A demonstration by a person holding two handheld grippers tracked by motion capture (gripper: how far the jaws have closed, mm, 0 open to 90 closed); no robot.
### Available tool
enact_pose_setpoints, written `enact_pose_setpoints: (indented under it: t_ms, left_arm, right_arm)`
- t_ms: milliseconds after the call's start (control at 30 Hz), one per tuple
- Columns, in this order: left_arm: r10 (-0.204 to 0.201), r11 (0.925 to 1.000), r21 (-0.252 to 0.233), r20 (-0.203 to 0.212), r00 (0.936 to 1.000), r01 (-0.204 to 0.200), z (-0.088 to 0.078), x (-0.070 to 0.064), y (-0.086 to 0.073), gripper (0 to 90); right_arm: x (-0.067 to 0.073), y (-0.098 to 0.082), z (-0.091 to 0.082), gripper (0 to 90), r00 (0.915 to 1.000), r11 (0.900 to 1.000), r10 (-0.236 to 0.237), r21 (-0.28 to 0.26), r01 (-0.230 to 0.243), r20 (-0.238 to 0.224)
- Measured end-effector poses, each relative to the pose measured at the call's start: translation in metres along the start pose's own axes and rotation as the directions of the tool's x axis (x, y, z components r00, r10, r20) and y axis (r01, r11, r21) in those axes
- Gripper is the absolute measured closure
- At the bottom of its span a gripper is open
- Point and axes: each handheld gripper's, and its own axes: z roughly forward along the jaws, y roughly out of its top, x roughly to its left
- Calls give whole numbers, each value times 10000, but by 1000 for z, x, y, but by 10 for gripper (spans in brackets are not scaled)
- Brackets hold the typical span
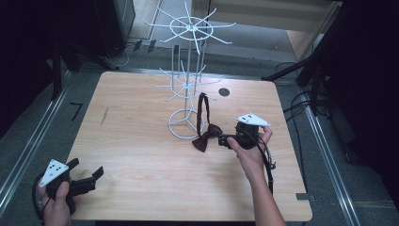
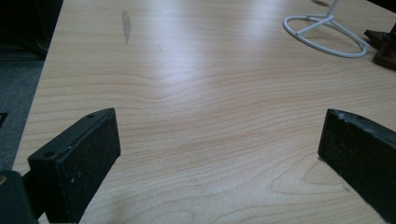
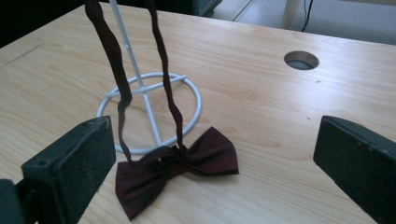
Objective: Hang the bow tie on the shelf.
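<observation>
- Nearest to me, at the near left corner of the worktop (image 1: 141, 155), I have the left gripper (image 1: 94, 176) in hand; its jaws stand wide apart with nothing between them, just bare wood showing in the left gripper view.
- From that left gripper view I can see the ring foot of the white wire stand (image 2: 327, 35) far off at the upper right, with a dark edge of the bow tie (image 2: 384, 49) beside it, well apart from these jaws.
- Further in, right of the middle, I hold the right gripper (image 1: 225, 140), pointing left toward the bow tie (image 1: 205, 137). Its jaws are spread wide and grip nothing.
- In the right gripper view the bow tie (image 3: 175, 170) lies flat on the worktop (image 3: 280, 130), ahead of the jaws and nearer the left one; its lower left wing passes just beside that left pad, but I cannot tell whether they touch. The right pad is well apart from it.
- The dark red bow rests just in front of the stand's ring foot (image 3: 149, 114), with one wing overlapping the ring's near edge.
- The tie's two thin straps (image 3: 122, 88) rise from the knot, running up alongside the stand's upright rod; in the high view the strap loop (image 1: 203, 106) hangs from one of the lower wire arms.
- Farther back, the wire stand (image 1: 188, 70) rises with its two tiers of spokes, and a round cable hole (image 1: 224, 92) sits in the worktop to its right.
</observation>
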Motion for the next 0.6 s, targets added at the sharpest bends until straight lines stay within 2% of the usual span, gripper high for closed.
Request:
enact_pose_setpoints:
  t_ms: [367, 600]
  left_arm:
    - [6, 10000, -6, -1, 10000, -6, 0, 0, 0, 0]
    - [-5, 10000, -7, -6, 10000, 5, 0, 0, 0, 0]
  right_arm:
    - [-20, -14, -27, 0, 9993, 9998, 103, -201, -96, 359]
    - [-31, -23, -38, 0, 9981, 9994, 291, -215, -279, 552]
